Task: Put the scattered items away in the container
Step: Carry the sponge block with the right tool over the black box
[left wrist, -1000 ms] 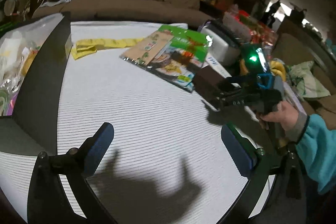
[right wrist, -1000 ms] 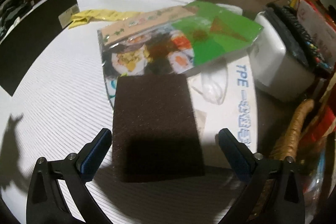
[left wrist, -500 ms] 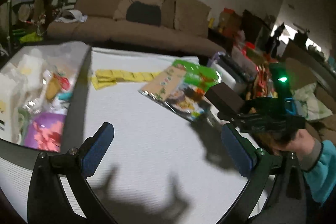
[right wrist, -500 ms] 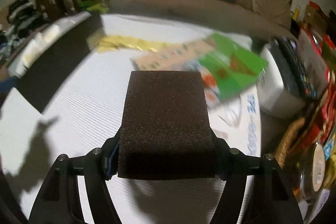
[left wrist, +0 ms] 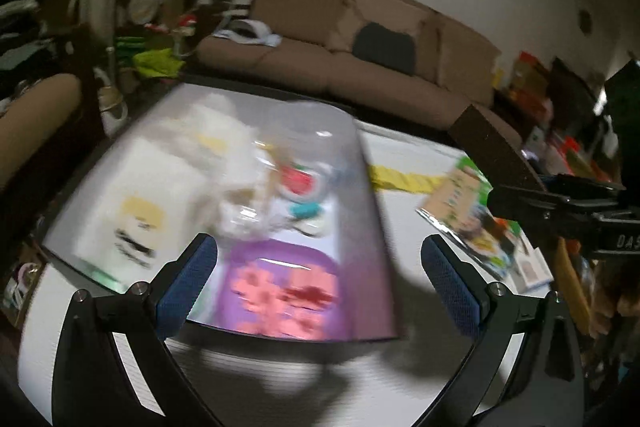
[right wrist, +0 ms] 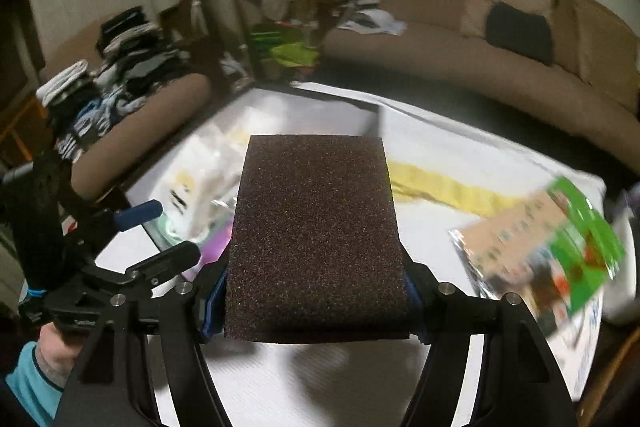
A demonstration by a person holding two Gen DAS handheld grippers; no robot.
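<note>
Squarely clamped in the right gripper (right wrist: 316, 307), the brown sponge (right wrist: 316, 227) rides above the white table (right wrist: 440, 163); best carry it level over the container (left wrist: 372, 211) before letting go. Left gripper (left wrist: 318, 271) hangs apart, empty. Brown sofa (left wrist: 320, 59) behind.

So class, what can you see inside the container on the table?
Inside the container: a purple packet with pink shapes, a white box with a yellow label and clear wrapped bits, all blurred. What lies beneath them is covered.
</note>
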